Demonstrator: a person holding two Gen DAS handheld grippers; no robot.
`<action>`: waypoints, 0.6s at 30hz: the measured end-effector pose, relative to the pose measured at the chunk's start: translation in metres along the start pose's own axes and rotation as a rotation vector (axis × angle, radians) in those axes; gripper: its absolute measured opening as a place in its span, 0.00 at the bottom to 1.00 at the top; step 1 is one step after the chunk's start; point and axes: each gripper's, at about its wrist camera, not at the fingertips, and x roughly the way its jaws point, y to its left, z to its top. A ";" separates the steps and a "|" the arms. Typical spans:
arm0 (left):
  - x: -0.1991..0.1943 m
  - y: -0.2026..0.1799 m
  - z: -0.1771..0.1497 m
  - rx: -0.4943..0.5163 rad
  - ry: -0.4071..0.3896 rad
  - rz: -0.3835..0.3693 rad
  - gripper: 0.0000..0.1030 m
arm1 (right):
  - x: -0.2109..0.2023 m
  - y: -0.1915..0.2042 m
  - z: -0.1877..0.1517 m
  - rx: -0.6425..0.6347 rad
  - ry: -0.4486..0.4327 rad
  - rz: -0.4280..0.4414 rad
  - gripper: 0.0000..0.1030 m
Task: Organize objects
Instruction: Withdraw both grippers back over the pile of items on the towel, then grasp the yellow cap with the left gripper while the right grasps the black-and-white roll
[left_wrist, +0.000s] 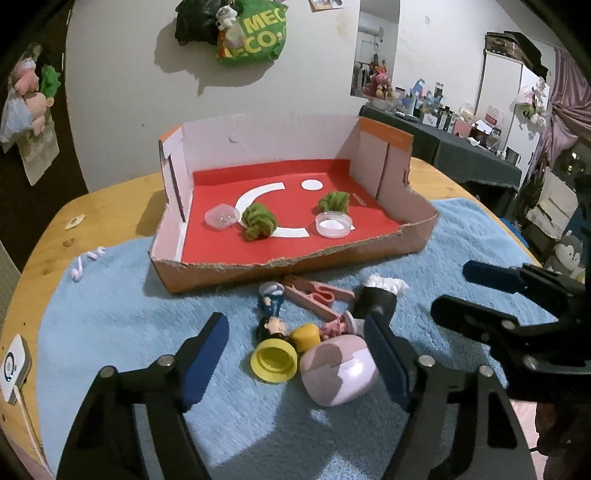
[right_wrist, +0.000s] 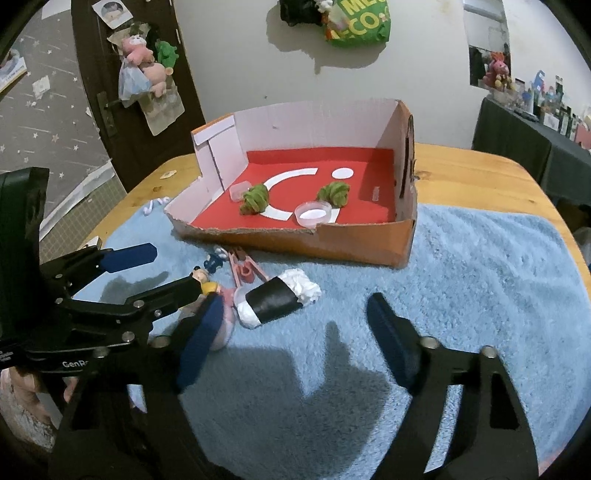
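Note:
My left gripper (left_wrist: 295, 325) hovers open over a pile on the blue towel (left_wrist: 129, 314): a yellow cap (left_wrist: 273, 360), a pink case (left_wrist: 340, 369), small figurines (left_wrist: 275, 325) and pink snips (left_wrist: 317, 295). Its right finger sits close beside the pink case; whether it touches is unclear. My right gripper (right_wrist: 293, 306) is open just behind a black roll stuffed with white tissue (right_wrist: 273, 299), nothing gripped. The cardboard box (left_wrist: 295, 262) with a red floor holds two green yarn tufts (left_wrist: 258, 221) and two clear lids (left_wrist: 332, 223).
White earbuds (left_wrist: 86, 260) lie on the towel's left edge. A white device (left_wrist: 14, 362) sits at the wooden table's left rim. The right gripper (left_wrist: 480, 295) reaches in beside the pile. Cluttered shelves stand behind on the right.

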 end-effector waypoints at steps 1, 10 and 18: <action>0.001 0.002 -0.001 -0.007 0.004 -0.006 0.69 | 0.002 0.000 0.000 0.001 0.006 0.001 0.62; 0.011 0.022 -0.009 -0.053 0.043 -0.021 0.55 | 0.017 0.003 -0.003 -0.010 0.045 0.014 0.56; 0.019 0.033 -0.015 -0.074 0.066 -0.024 0.55 | 0.036 0.009 -0.005 -0.040 0.080 0.017 0.56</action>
